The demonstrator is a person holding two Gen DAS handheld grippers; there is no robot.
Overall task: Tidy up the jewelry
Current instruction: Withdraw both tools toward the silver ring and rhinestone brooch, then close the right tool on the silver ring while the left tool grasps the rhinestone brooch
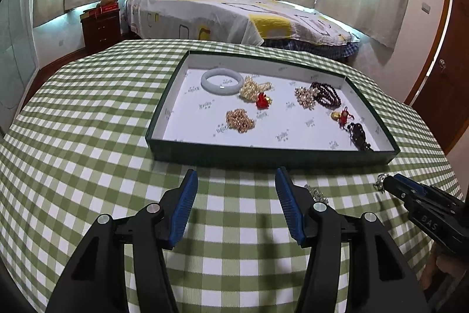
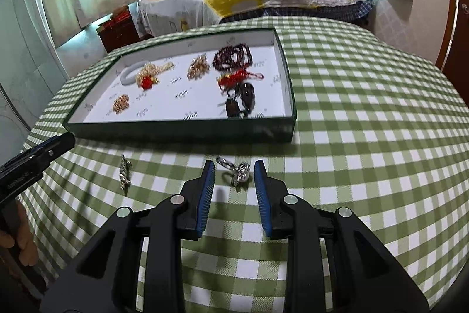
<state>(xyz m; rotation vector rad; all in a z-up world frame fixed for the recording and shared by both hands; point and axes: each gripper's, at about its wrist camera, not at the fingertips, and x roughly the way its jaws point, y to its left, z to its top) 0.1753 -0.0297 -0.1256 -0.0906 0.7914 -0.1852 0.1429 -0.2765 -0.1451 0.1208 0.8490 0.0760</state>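
While the right gripper [image 2: 234,175] stands parted around the silver ring cluster [image 2: 239,172] just before the green tray [image 2: 181,132], unclenched, closing could skid it. Left gripper [image 1: 236,181] is released, empty.

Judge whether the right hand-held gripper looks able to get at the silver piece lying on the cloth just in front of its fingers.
Probably yes. The right hand-held gripper has its jaws apart with the silver piece between the fingertips on bare tablecloth; nothing blocks the way.
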